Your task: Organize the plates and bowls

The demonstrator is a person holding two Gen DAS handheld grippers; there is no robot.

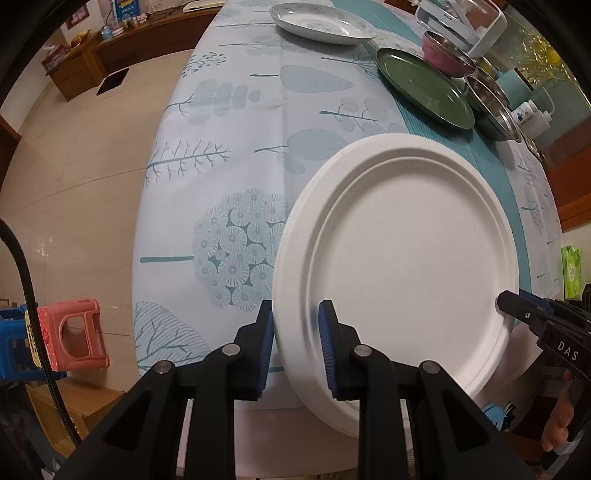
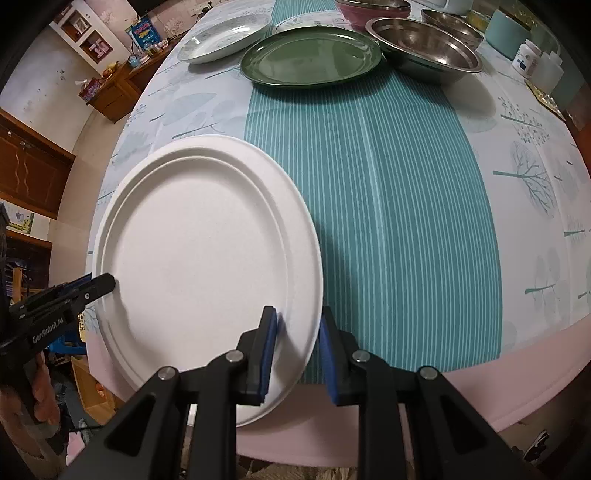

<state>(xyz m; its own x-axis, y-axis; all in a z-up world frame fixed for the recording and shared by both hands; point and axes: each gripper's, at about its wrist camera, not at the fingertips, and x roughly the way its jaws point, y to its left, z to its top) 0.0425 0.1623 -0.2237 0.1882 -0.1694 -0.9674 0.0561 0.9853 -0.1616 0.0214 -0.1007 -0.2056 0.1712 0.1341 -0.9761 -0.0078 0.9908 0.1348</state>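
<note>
A white paper plate is held above the table's near edge; it also shows in the right wrist view. My left gripper straddles its left rim, jaws close on either side. My right gripper straddles its right rim the same way; it shows in the left wrist view. A green plate, a patterned white dish, steel bowls and a pink bowl sit at the table's far side.
The table has a leaf-print cloth with a teal striped runner. White bottles and a container stand at the far right. Pink and blue stools stand on the floor to the left.
</note>
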